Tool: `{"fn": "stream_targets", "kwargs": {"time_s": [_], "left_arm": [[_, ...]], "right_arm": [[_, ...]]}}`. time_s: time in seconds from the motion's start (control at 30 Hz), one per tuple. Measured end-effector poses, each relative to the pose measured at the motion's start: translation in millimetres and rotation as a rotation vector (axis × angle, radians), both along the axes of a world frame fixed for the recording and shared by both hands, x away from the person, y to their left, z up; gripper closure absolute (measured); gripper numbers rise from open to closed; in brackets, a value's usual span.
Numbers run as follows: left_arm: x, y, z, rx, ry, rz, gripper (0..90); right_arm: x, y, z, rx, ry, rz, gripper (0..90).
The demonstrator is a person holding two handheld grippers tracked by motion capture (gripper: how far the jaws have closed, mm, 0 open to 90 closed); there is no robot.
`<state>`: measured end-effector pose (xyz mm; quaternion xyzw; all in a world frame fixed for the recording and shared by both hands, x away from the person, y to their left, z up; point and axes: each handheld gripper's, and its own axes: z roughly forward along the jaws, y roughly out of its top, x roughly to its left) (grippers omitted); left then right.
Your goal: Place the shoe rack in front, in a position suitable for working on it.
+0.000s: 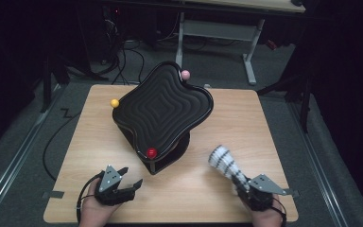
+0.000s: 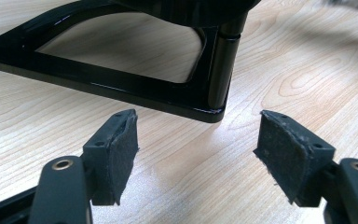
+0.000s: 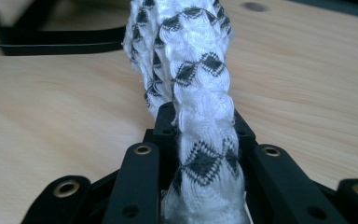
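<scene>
Left gripper (image 1: 130, 176) sits low at the near-left of the wooden table (image 1: 246, 118), jaws spread wide with nothing between them; in the left gripper view the felt pads (image 2: 121, 154) face each other across bare wood, aimed at the black base (image 2: 121, 88) of the stand, probably parked there so it can steady the base if needed.

Yellow ball (image 1: 115, 103) rests on the table against the left edge of the tray; black wavy tray (image 1: 163, 106) sits tilted on its stand mid-table, ridged in concentric rings, near corner lowest; red ball (image 1: 151, 152) has settled at that low near corner, which fits the tilt; pink ball (image 1: 185, 74) is at the far rim, whether on the rim or just behind it I cannot tell.

Black-and-white patterned cloth (image 1: 224, 161) is bunched into a roll and sticks up and forward from the right gripper (image 1: 241, 184), off the table, near-right of the tray, apart from it; jaws pinched tight on the lower end of the cloth, seen close in the right gripper view where the fabric (image 3: 200, 121) is squeezed between the two black jaws; gripped low so the free bunched end leads, which looks suited to wiping the tray or table; judgement only, no contact with either yet.
</scene>
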<state>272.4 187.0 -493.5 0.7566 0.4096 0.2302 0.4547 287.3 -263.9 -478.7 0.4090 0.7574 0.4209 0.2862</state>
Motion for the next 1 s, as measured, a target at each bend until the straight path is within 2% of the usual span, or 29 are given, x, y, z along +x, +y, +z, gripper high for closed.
{"fn": "stream_targets", "kwargs": {"time_s": [0.07,0.17,0.2,0.3,0.33,0.37,0.4,0.43,0.53,0.8,0.83,0.87,0.9,0.93,0.97,1.0], "left_arm": [[0.2,0.0,0.1,-0.004,0.001,0.0,29.6],[-0.1,-0.2,0.4,-0.005,0.0,-0.001,30.2],[-0.1,-0.2,0.4,-0.005,0.0,-0.001,30.3],[-0.4,0.0,1.0,-0.007,-0.002,-0.003,30.6],[-0.2,0.1,1.1,-0.007,-0.002,-0.003,30.7],[-0.1,0.2,1.0,-0.007,-0.002,-0.002,30.7],[-0.1,0.2,1.0,-0.007,-0.002,-0.002,30.6],[0.0,0.2,0.3,-0.009,-0.001,-0.001,30.3],[0.2,0.1,-0.1,-0.007,0.002,0.0,30.4],[0.4,0.5,0.3,-0.008,0.003,0.003,30.8],[0.6,0.6,0.3,-0.008,0.004,0.003,30.8],[1.0,0.4,0.1,-0.008,0.004,0.006,30.8],[1.0,0.4,0.1,-0.008,0.004,0.006,30.8],[1.0,0.0,0.2,-0.004,0.004,0.008,30.8],[0.7,-0.9,0.5,0.001,0.002,0.008,30.7],[0.4,-1.9,0.8,0.006,-0.001,0.007,30.7]], "right_arm": [[3.1,-15.0,1.8,-0.002,-0.006,-0.052,72.2],[10.9,-38.3,-2.6,-0.01,0.018,-0.134,71.9],[10.9,-38.3,-2.6,-0.01,0.018,-0.134,71.9],[20.3,-55.9,-17.3,-0.031,0.085,-0.195,71.0],[26.1,-63.0,-28.3,-0.043,0.127,-0.22,69.7],[27.8,-64.8,-32.1,-0.041,0.146,-0.231,69.0],[27.8,-64.8,-32.1,-0.041,0.146,-0.231,69.0],[31.4,-69.0,-35.7,-0.032,0.171,-0.251,66.9],[30.9,-67.9,-36.1,-0.053,0.172,-0.249,65.2],[31.1,-67.8,-35.7,-0.043,0.187,-0.249,62.9],[31.2,-67.9,-35.6,-0.039,0.189,-0.248,61.3],[31.4,-67.9,-34.9,-0.034,0.193,-0.245,55.5],[31.4,-67.9,-34.9,-0.034,0.193,-0.245,55.5],[31.3,-67.5,-33.7,-0.026,0.195,-0.245,51.2],[30.7,-67.8,-28.2,0.006,0.174,-0.241,41.7],[30.7,-67.8,-28.2,0.006,0.174,-0.241,41.7]]}}
